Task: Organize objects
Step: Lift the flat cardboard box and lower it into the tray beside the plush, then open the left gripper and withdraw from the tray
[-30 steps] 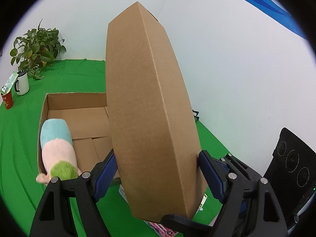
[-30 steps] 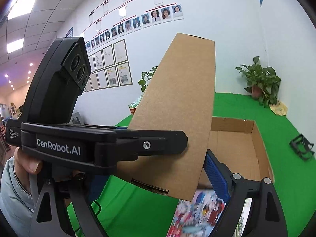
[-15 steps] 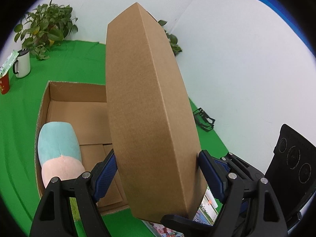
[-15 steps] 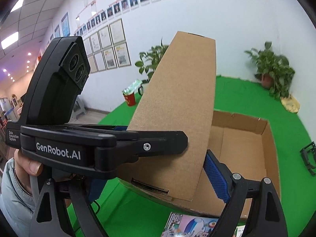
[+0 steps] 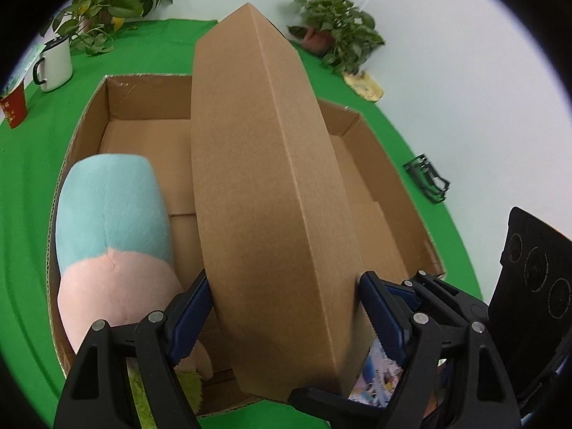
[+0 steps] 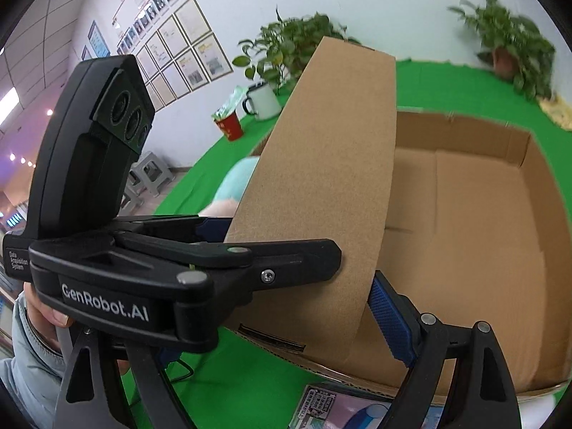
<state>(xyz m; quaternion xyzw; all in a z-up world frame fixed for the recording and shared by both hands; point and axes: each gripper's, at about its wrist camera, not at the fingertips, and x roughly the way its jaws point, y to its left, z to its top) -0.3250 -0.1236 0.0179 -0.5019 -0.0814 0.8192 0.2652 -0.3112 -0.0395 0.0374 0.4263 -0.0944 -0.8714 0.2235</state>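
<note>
The left tongs (image 5: 282,307) and the right tongs (image 6: 304,304) both grasp one flat closed cardboard box (image 5: 264,186). In the left wrist view, the blue pads (image 5: 191,309) press on the two broad faces at the near end of the box. In the right wrist view, one blue pad (image 6: 388,316) bears on the right edge of the box; the opposite finger is hidden behind the left tongs, which cross in front.

The box is held on edge, one narrow side facing up. Its long axis runs away from both cameras, and the far end points toward the back wall and the potted plants (image 5: 332,35). It hangs above a large open carton (image 5: 389,193) that rests on the green-covered desk (image 5: 25,164).

Inside the open carton, along its left wall, lies a plush toy (image 5: 111,236) in blue, pink and green bands. Its long axis runs roughly parallel to the held box. The right half of the carton floor is bare cardboard.

On the desk beyond the carton stand a white mug (image 5: 55,64) and a red cup (image 5: 14,107). A printed booklet (image 6: 343,409) lies on the desk at the near side of the carton. A dark wire frame (image 5: 427,182) lies to the right.
</note>
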